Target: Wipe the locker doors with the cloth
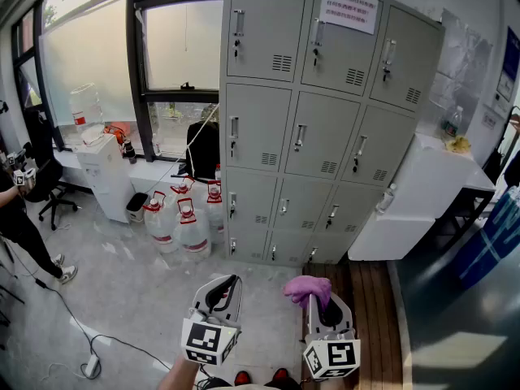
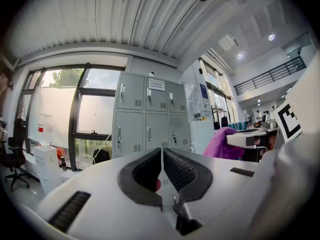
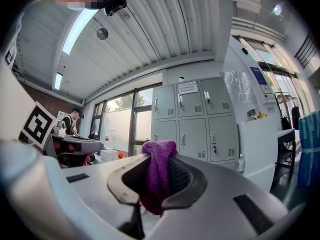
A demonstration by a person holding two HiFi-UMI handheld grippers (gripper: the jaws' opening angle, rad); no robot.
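Plainly, no wiping has begun: both grippers hang low and near, well apart from the lockers [image 1: 325, 128] at the far wall.

At the far left a person [image 1: 16, 210] stands beside an office chair, clear of the work. On the near left floor a cable [image 1: 81, 340] trails; walking forward with eyes on the doors could catch a foot in it. Further in, water jugs [image 1: 183, 222] crowd the foot of the lockers' left column, so a low sweep there may knock one or leave the bottom door half done.

The left gripper [image 1: 227, 287] has its jaws pressed together on nothing. It cannot steady a door like that, and an unlatched door could swing under pressure.

The right gripper [image 1: 318, 301] pinches the purple cloth [image 1: 307, 288], bunched and poking just past the jaw tips. So little cloth shows that hard jaw ends, not fabric, might scrape the paint, or the wad could drag out when rubbed.

Each door carries a raised handle and lock, likely snags for loose fabric. The paper notice [image 1: 348, 8] on a top door could tear or lift if wiped over. Right of centre, the wooden platform [image 1: 366, 299] meets the grey floor at an edge, which I judge a trip risk. The white counter [image 1: 422, 193] touches the lockers' right side and will cramp strokes there.
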